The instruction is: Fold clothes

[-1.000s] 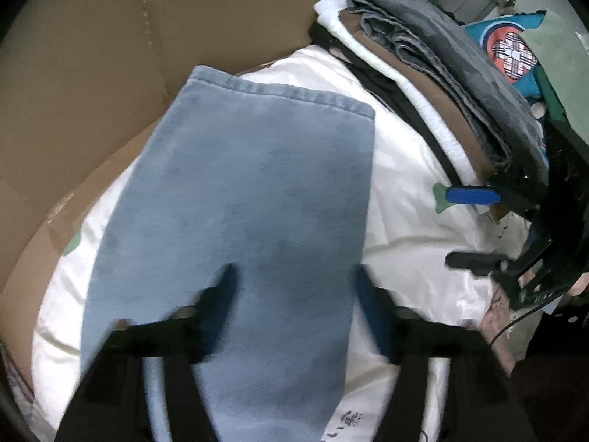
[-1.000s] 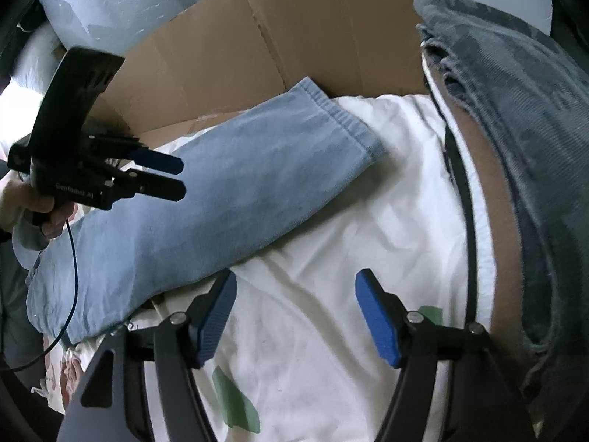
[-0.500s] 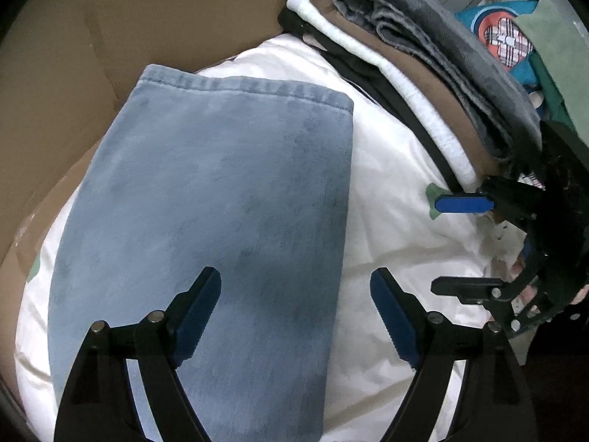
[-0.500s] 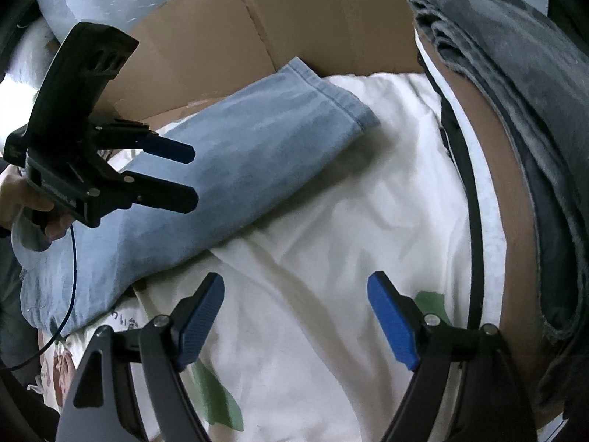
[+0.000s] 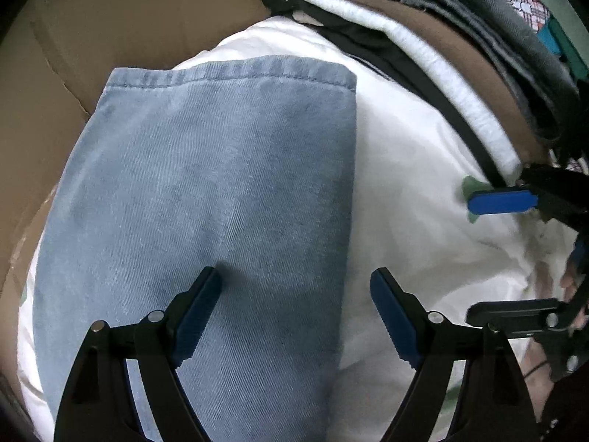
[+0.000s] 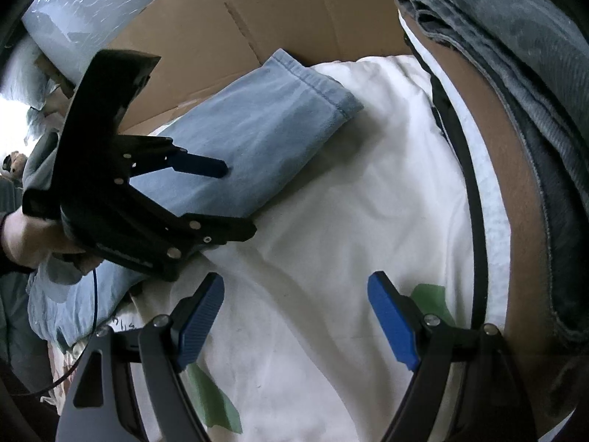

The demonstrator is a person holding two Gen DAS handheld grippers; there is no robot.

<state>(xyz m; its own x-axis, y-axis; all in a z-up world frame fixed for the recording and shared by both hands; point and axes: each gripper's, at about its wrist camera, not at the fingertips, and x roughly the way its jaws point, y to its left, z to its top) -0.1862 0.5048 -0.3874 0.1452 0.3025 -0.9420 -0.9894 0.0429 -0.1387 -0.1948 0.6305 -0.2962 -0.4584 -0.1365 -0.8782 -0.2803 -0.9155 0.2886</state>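
**Barely begun: one pair of jeans laid out, nothing gripped**

So far the blue jeans (image 5: pixel 206 199) lie flat on the white cloth (image 5: pixel 416 169) that covers the work surface, one leg stretched out with its stitched hem (image 5: pixel 235 73) pointing toward the cardboard (image 5: pixel 121 18) at the back. The leg looks smoothed and straight, but no cross fold shows in the part that is visible; the waist end runs out of view behind the left tool.

The left gripper (image 5: pixel 294 313) hangs over the leg's near edge with its fingers spread wide, one pad above denim, the other above white cloth, pinching nothing. The right gripper (image 6: pixel 294 316) is likewise spread and empty, over bare white cloth beside the jeans.

Along the right side sits a stack of folded garments (image 6: pixel 515 118), grey, brown and white, which suggests earlier pieces are finished. By my reading, this pair's folding and its move to the stack are left.
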